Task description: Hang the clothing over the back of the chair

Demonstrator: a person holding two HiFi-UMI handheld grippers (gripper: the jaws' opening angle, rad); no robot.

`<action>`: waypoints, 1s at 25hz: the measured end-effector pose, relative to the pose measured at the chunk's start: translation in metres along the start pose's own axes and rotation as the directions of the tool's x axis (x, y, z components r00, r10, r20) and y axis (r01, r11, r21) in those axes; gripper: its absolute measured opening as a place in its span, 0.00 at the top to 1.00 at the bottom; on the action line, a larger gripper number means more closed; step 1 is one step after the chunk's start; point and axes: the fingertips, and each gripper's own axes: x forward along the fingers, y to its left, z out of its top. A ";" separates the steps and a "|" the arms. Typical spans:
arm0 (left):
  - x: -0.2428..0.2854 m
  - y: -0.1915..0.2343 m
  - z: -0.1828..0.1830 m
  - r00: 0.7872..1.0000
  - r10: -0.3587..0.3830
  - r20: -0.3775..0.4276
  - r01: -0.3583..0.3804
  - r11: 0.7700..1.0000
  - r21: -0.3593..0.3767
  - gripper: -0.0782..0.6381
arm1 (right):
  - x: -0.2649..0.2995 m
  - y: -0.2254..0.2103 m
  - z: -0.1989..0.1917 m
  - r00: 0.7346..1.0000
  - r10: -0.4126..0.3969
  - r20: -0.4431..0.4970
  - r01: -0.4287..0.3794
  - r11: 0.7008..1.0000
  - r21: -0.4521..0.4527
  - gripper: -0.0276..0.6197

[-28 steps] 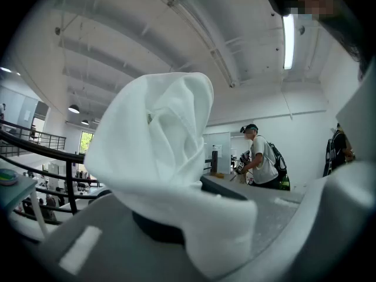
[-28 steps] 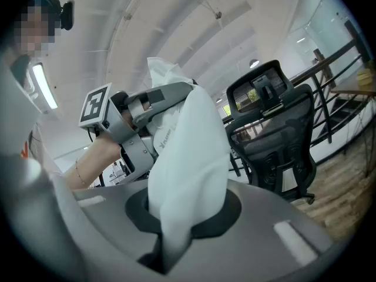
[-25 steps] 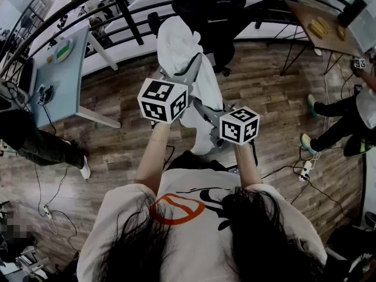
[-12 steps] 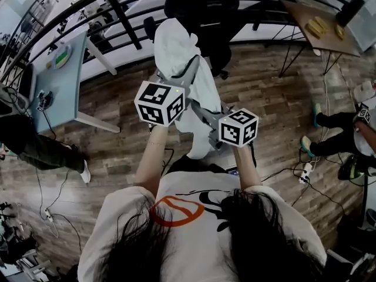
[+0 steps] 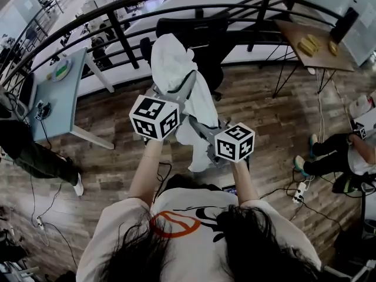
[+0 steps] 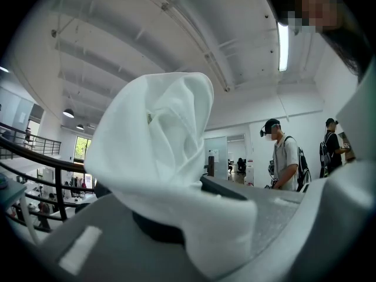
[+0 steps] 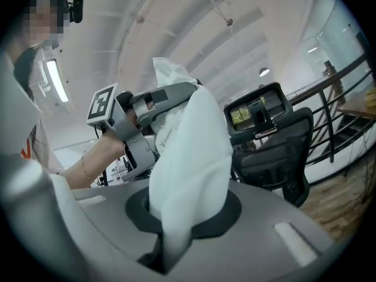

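Two grips hold the white garment (image 5: 171, 57) in the air above the wood floor (image 5: 276, 122). The left gripper (image 5: 184, 82) is clenched on its bunched top, and the right gripper (image 5: 197, 126) is clenched on a lower fold. The cloth hangs between the person and the black chair (image 5: 202, 31) by the railing (image 5: 120, 31), and is not yet over the chair's back.

Black chair (image 5: 205, 40) straight ahead, white garment (image 5: 176, 75) hanging in front and covering part of its back. Railing (image 5: 121, 43) just behind the chair closes off the far side. Open wood floor (image 5: 264, 104) right of the chair. Grey bench (image 5: 59, 98) stands left, well apart; a person (image 5: 329, 160) and floor cables (image 5: 299, 190) far right.
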 end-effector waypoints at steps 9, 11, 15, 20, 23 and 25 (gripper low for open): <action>0.029 -0.009 0.031 1.000 -0.026 0.005 0.026 0.997 0.068 0.64 | -0.010 -0.017 0.035 0.999 0.015 0.032 -0.014 0.999 -0.042 0.85; 0.036 -0.008 0.036 0.999 -0.042 0.006 0.041 0.996 0.080 0.64 | -0.008 -0.022 0.043 0.999 0.013 0.043 -0.012 0.999 -0.040 0.85; 0.057 0.005 0.049 0.997 -0.077 0.027 0.074 0.993 0.096 0.64 | 0.002 -0.038 0.065 0.998 0.000 0.062 0.004 0.998 -0.058 0.85; 0.088 0.038 0.069 0.988 -0.139 0.071 0.132 0.986 0.101 0.64 | 0.026 -0.065 0.102 0.996 -0.050 0.078 0.058 0.993 -0.103 0.85; 0.104 0.067 0.087 0.980 -0.179 0.091 0.168 0.979 0.120 0.64 | 0.052 -0.079 0.130 0.991 -0.080 0.105 0.095 0.986 -0.137 0.85; 0.117 0.089 0.099 0.973 -0.212 0.095 0.199 0.972 0.128 0.64 | 0.072 -0.088 0.150 0.987 -0.102 0.127 0.120 0.982 -0.148 0.85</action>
